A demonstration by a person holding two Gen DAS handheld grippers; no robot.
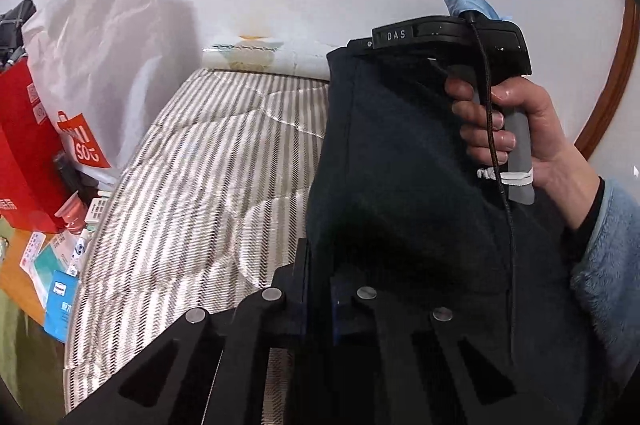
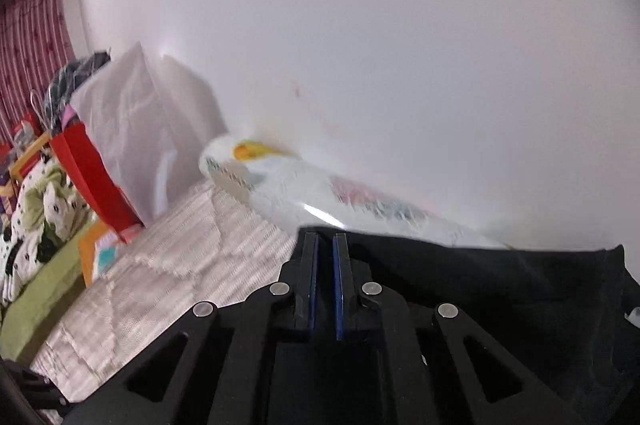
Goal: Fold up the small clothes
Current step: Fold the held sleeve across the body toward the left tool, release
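Hanging in the air above the striped quilt (image 1: 192, 185), the dark garment (image 1: 392, 185) is stretched between the two grippers and hides most of the bed's right side. Its top edge is pinched in the left gripper (image 1: 320, 289), whose fingers are closed on the cloth; the fingertips are lost against the dark fabric. In the right wrist view the right gripper (image 2: 325, 265) has its blue-padded fingers nearly together on the same garment's hem. From the left camera, that gripper's body reads "DAS", with a green light above, and a hand (image 1: 516, 129) grips its grey handle. A white bag (image 1: 96, 65) printed with partly readable red lettering stands by a red bag (image 1: 24, 153); what either holds cannot be made out. Small boxes (image 1: 60, 289) lie below, their print too small to read.
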